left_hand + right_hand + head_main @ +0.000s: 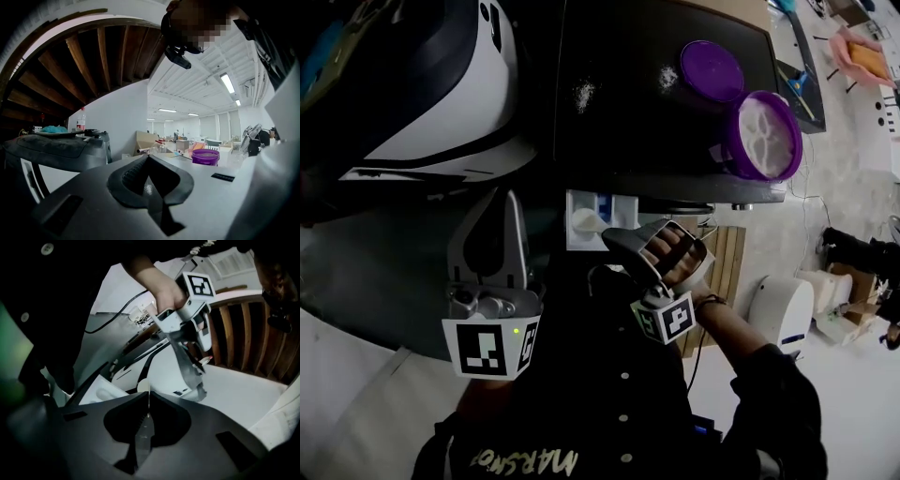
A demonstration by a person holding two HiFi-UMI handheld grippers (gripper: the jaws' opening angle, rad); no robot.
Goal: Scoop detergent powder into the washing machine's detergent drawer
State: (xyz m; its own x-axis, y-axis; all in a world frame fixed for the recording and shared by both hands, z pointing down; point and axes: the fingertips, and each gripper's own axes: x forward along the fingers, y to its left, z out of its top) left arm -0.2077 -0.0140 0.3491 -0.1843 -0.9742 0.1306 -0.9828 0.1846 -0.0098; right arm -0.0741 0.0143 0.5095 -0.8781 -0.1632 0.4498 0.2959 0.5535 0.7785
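Right tool (pixel 146 397): jaws nearly together, clamped on the thin handle of the scoop (pixel 142 386), which its own view shows edge-on.
Left tool (pixel 149 158): jaws together, nothing between them; it hangs at 9 o'clock from the drawer in the head view.
Drawer (pixel 577 202): pulled open from the washer (pixel 619 122) front, just below picture centre, with white powder in one compartment.
Scoop position: bowl over the drawer, at 10 o'clock from the right tool's tips.
Scoop load: cannot be told (white on white).
Tub (pixel 764 136): purple, open, powder inside, on the washer top at 2 o'clock; lid (pixel 712 70) just beside it at 11 o'clock.
Handling, scoop: judged light, stiff and thin. Grip the handle flat and well back from the bowl, since a narrow handle can twist between pads.
Handling, powder: loose and easily spilled (specks already lie on the washer top). Keep the bowl level until it is above a compartment.
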